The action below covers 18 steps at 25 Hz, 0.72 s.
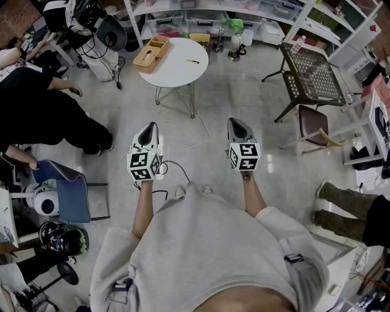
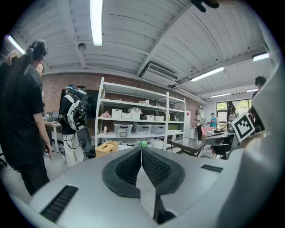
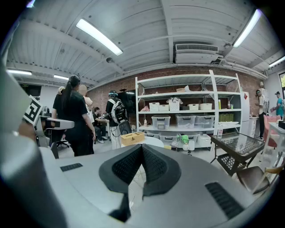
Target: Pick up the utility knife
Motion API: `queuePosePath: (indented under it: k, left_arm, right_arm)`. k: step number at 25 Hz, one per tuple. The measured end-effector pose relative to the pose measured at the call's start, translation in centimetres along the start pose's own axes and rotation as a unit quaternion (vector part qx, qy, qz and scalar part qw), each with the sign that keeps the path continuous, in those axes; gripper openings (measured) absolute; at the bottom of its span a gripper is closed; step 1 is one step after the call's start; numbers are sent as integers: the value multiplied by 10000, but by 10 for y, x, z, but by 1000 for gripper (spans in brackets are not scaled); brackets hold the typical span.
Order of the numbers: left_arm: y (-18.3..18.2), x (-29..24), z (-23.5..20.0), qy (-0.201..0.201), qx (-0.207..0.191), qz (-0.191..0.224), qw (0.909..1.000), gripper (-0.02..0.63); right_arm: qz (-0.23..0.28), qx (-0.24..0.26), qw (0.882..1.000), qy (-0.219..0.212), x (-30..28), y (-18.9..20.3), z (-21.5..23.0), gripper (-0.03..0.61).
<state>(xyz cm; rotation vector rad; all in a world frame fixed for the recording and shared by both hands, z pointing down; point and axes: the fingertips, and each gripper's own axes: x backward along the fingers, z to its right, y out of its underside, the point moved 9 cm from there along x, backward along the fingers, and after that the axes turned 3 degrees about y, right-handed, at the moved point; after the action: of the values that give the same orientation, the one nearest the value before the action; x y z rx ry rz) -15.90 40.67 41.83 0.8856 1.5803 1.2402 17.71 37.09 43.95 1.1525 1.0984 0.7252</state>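
White shelving (image 1: 201,15) filled the 12 o'clock edge of the head view. Both gripper views showed it upright, stacked with bins against a brick wall, under a ceiling with strip lights that the head view missed. A person in black (image 1: 42,113) sat at 9 o'clock. In the left gripper view a figure in black (image 2: 22,116) stood at its 9 o'clock.

The round white table (image 1: 173,76) stood at 12 o'clock from the wearer, well apart from both tools. A black mesh table (image 1: 311,73) stood at 2 o'clock.

The left gripper (image 1: 148,127) and right gripper (image 1: 236,122) were held side by side over bare floor, pointing toward 12 o'clock. Each gripper's own view showed its ribbed pads pressed together on nothing.

A wooden box (image 1: 151,53) sat at the tabletop's 10 o'clock rim and showed past the jaws in both gripper views. Only the head view showed the utility knife (image 1: 192,61), a slim yellowish sliver lying flat at 3 o'clock of the tabletop's centre.
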Motion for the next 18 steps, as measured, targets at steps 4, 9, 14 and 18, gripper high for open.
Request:
queuePosePath:
  k: [4,9,14,18]
  left_arm:
    - [-2,-1,2,-18,-2,9,10000,21]
    - [-5,-4,10,-23,-20,11,10000,21]
    - [-6,-11,28,-54,-34,30,10000,22]
    - [-9,-19,45,-76,-49,37,10000,21]
  right_arm:
    - [29,17,10000,-24,0,-3,2,31]
    - [85,-21,9999,-68,3,-2,9,31]
    - [70,6,9999,-137,5,0,24,31]
    - [40,16,9997,-254,6,1,38,31]
